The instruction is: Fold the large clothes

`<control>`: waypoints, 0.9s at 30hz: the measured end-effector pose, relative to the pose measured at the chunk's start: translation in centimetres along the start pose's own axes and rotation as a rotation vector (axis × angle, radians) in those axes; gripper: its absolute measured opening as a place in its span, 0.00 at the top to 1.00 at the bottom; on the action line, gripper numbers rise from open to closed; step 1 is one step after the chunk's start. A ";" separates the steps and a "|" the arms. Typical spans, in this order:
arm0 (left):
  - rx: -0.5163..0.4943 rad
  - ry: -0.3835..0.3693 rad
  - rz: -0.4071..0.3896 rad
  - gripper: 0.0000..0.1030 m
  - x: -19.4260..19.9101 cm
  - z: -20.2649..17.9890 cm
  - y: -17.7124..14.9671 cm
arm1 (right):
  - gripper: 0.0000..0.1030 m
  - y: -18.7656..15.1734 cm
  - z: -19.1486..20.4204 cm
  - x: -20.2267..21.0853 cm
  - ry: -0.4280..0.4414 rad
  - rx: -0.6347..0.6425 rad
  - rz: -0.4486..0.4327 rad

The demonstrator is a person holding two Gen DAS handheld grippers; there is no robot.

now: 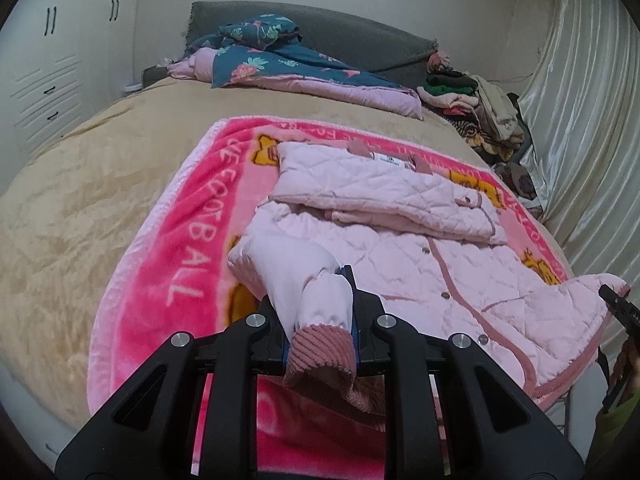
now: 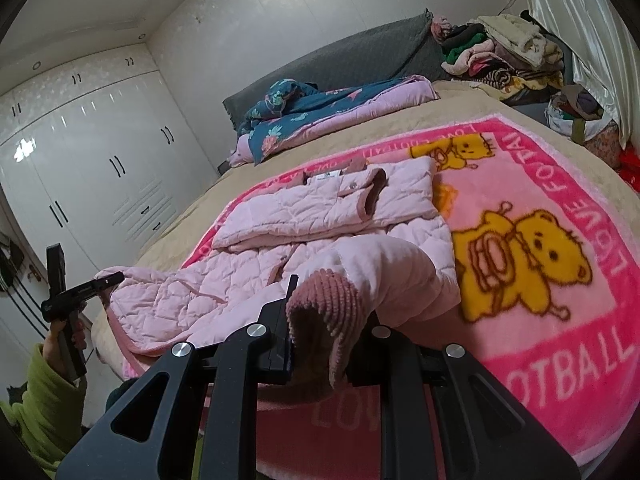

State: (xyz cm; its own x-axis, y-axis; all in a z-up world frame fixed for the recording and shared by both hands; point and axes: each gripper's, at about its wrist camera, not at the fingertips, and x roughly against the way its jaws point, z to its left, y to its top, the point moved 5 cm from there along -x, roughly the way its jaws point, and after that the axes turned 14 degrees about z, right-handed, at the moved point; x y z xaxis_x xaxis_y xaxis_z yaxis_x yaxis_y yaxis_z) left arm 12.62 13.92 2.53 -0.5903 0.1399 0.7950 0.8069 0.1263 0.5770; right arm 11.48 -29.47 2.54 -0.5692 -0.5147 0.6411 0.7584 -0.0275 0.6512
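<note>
Bed [image 1: 100, 168] with a beige cover filled most of both views, grey headboard [image 1: 352, 40] at the far end. White wardrobe [image 2: 100, 168] stood along one wall, shiny curtain [image 1: 580, 120] along the other side. Pink cartoon-bear blanket [image 1: 188, 208] lay spread across the cover. Teal floral quilt [image 1: 280, 60] was bunched near the headboard, with a heap of mixed clothes [image 1: 480, 108] beside it at the curtain side. Pink quilted jacket [image 1: 400, 264] lay on the blanket, button front up, far part folded over onto itself. Near hem corners were lifted off the blanket. Left gripper [image 1: 320, 332] was clamped on one corduroy-trimmed corner of it; right gripper [image 2: 328, 336] was clamped on the other. A hand [image 2: 66, 332] in a green sleeve [image 2: 44, 400] held the left tool.
</note>
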 end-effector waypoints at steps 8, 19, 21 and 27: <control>0.006 -0.003 -0.021 0.88 0.2 0.0 1.4 | 0.84 1.3 -0.1 -0.1 -0.004 0.006 -0.020; 0.000 -0.002 -0.043 0.88 0.6 -0.2 3.5 | 0.84 3.4 -0.3 0.0 0.000 -0.008 -0.039; -0.003 0.001 -0.056 0.88 0.9 -0.3 3.6 | 0.84 3.7 -0.3 0.1 -0.008 0.004 -0.038; -0.008 0.005 -0.051 0.88 0.6 -0.2 4.3 | 0.84 4.6 -0.3 -0.1 0.010 0.004 -0.060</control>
State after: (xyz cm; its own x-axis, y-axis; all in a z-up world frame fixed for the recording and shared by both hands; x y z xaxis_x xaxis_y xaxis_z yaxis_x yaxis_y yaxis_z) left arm 15.76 14.35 5.50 -0.6309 0.1284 0.7652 0.7757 0.1257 0.6185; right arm 15.11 -29.77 5.36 -0.6106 -0.5204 0.5969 0.7216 -0.0553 0.6900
